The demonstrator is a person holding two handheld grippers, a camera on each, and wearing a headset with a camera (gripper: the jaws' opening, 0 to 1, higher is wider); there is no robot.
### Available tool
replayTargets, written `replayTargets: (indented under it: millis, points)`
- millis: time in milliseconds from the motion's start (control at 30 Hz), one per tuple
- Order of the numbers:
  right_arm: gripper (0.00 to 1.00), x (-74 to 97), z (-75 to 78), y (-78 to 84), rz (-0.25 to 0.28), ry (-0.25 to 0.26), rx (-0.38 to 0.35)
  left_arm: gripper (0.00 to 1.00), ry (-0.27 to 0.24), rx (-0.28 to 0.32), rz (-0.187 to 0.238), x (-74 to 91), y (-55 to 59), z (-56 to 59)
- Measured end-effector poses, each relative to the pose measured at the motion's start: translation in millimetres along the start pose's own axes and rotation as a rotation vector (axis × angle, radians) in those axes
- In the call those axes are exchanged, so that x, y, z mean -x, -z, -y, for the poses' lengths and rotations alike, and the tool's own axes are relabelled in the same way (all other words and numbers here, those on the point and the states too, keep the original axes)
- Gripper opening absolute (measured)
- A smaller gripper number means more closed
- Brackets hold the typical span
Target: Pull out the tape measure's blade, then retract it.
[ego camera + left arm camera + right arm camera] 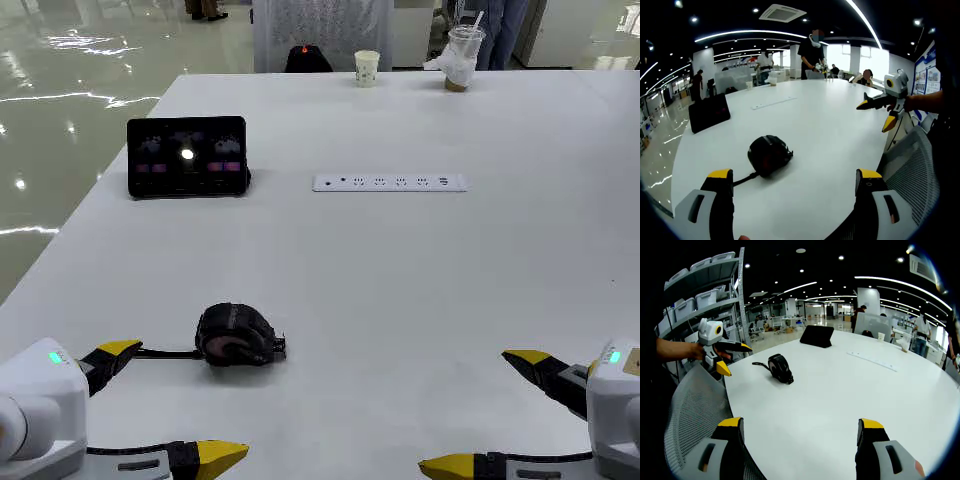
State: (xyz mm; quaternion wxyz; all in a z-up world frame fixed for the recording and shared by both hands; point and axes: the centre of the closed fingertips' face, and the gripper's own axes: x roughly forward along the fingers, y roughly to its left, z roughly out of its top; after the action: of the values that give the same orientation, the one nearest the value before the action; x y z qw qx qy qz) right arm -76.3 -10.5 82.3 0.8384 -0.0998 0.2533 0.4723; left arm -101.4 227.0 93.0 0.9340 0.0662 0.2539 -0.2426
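Note:
A black tape measure lies on the white table near its front edge, with a black strap trailing to the left. The tape measure sits just ahead of my left gripper, slightly left of centre between the jaws. My left gripper stands open at the lower left, its upper jaw tip near the strap's end. At the lower right my right gripper is open, well apart from the tape measure. Both grippers hold nothing. No blade is drawn out.
A black tablet stands at the back left. A white power strip lies mid-table. A paper cup and a plastic cup stand at the far edge. A mesh chair sits by the near edge.

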Motion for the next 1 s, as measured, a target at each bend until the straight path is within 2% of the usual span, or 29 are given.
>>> replayTargets:
  millis: [467,667,1000]
  points:
    - [0.94,-1.1,-0.2,1.2,-0.003,-0.003,0.001,0.99,0.001,-0.002,-0.006,-0.1,1.1,-0.6]
    - [0.97,-0.6,0.8,-0.6,0.013,-0.003,0.002,0.99,-0.003,-0.003,-0.01,0.0,1.8,-1.7]
    - [0.96,-1.2,2.5,1.0,0.002,-0.006,0.008,0.99,0.004,-0.015,-0.016,-2.1,-0.1,-4.0]
